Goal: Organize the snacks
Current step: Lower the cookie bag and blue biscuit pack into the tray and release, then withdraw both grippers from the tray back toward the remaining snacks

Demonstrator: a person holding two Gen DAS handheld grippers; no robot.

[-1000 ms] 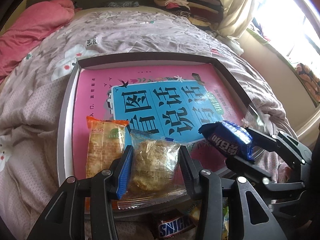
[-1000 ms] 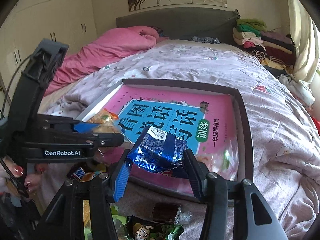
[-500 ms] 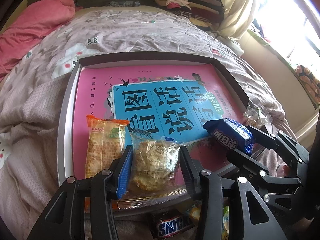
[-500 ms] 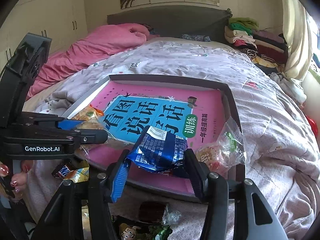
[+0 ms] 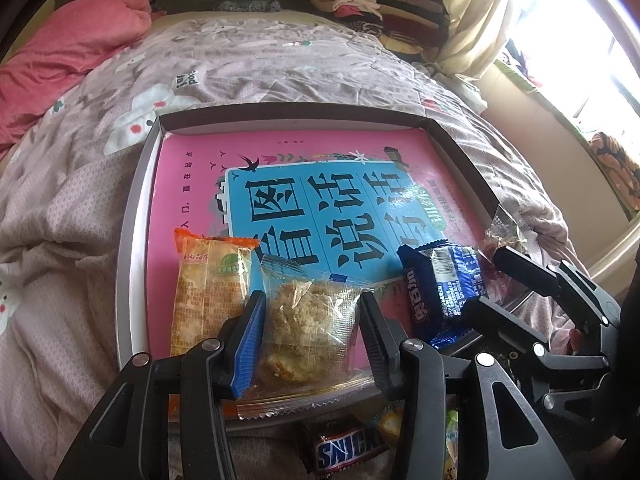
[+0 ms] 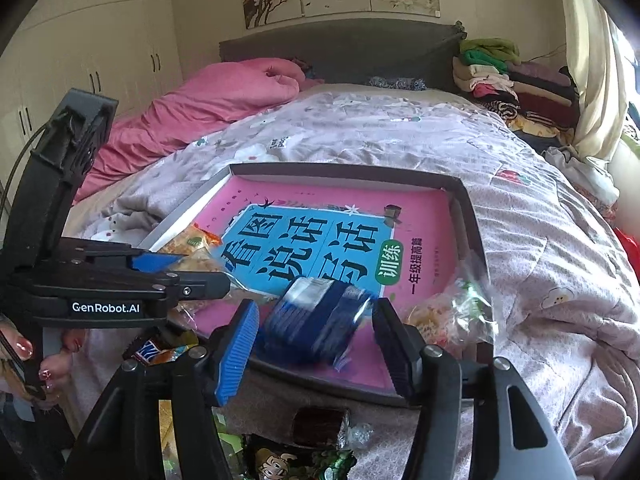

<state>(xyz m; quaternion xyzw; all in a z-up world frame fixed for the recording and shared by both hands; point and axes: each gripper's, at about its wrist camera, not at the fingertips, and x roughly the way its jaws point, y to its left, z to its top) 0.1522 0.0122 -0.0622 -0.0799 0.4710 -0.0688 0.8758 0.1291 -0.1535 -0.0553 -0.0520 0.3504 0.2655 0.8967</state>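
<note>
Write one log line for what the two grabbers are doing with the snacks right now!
left gripper: around clear-wrapped cookie, on tray | right gripper: open, blue snack pack dropped loose on tray | orange cracker pack: placed

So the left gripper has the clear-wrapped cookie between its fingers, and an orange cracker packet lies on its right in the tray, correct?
Not quite. The left wrist view shows the orange cracker packet lying to the left of the clear-wrapped cookie, not the right. The rest holds: the cookie sits between the left gripper fingers, and both lie in the tray.
</note>
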